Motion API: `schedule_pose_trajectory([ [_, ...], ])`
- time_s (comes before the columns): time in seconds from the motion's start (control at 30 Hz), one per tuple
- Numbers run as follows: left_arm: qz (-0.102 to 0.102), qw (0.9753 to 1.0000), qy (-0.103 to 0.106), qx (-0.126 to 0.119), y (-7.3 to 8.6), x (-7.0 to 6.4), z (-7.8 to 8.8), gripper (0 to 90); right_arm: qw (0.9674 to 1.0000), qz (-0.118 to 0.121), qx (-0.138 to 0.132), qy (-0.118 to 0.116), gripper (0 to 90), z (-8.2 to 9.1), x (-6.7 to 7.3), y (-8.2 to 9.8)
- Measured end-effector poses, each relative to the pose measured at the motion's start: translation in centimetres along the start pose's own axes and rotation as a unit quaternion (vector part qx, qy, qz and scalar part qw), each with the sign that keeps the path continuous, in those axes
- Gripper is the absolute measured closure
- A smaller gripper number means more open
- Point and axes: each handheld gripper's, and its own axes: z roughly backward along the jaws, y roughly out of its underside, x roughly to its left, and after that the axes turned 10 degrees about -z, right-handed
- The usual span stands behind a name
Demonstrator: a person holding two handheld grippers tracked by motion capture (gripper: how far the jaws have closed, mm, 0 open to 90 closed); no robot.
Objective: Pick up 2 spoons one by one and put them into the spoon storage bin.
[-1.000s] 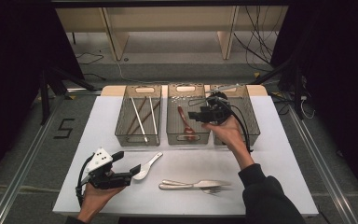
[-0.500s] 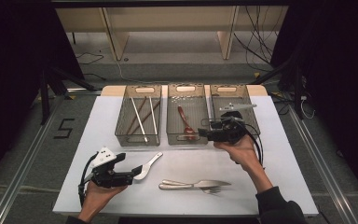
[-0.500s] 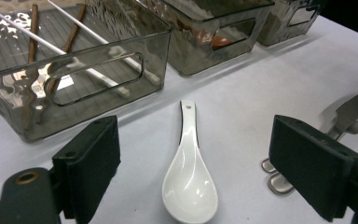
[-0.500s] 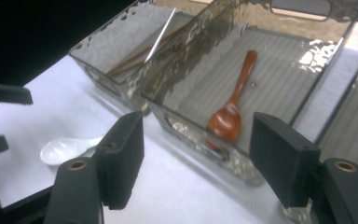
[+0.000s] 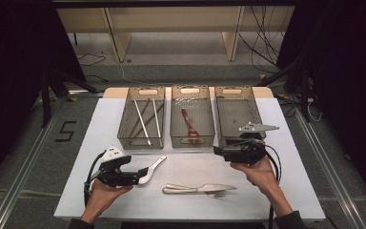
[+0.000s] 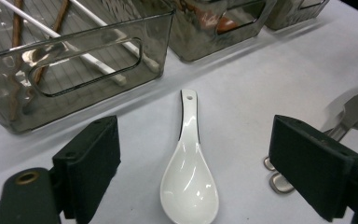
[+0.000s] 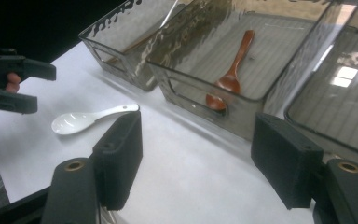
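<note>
A white ceramic spoon (image 5: 153, 166) lies on the white table, bowl toward me. My left gripper (image 5: 142, 174) is open and low over it, and in the left gripper view the spoon (image 6: 189, 168) lies between the two spread jaws without touching them. My right gripper (image 5: 218, 151) hovers in front of the right-hand bin and points left. Its jaws have just been opening and stand open with nothing between them (image 7: 198, 140). A brown wooden spoon (image 5: 189, 125) lies in the middle bin (image 5: 190, 90).
Three clear grey bins stand in a row at the back: the left bin (image 5: 148, 91) holds chopsticks (image 5: 145, 121), the right bin (image 5: 232, 91) has a bare floor. A metal knife and fork (image 5: 200, 189) lie near the front edge between my hands.
My right gripper came back from over the bins toward me and down, to just in front of the right bin. The left gripper and white spoon stayed put.
</note>
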Motion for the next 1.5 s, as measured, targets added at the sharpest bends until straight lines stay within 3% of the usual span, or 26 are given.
schedule_pose_trajectory([
  [0.37,-0.005,0.9990,0.009,0.043,-1.2,0.2,-1.8,16.1,0.9997,-0.001,-0.024,-0.002,33.6,1.5,-0.2,2.8],
  [0.67,-0.006,0.9959,0.020,0.087,-1.9,0.6,-3.2,17.0,0.9993,-0.003,-0.036,-0.001,32.2,2.4,-0.3,4.3],
  [1.03,-0.014,0.9878,0.036,0.151,-3.2,0.6,-4.9,24.0,0.9994,-0.009,-0.034,-0.004,32.3,3.0,-0.3,5.6],
  [1.13,-0.017,0.9848,0.041,0.168,-3.4,0.7,-5.4,26.7,0.9995,-0.006,-0.032,-0.006,32.2,3.1,-0.2,5.9],
  [1.23,-0.021,0.9796,0.048,0.194,-3.5,0.7,-6.0,29.1,0.9995,-0.003,-0.030,-0.007,32.2,3.0,-0.1,6.1],
  [1.5,-0.022,0.9729,0.062,0.222,-3.7,0.9,-6.8,34.9,0.9996,-0.005,-0.026,-0.008,32.3,2.8,-0.1,6.4],
])
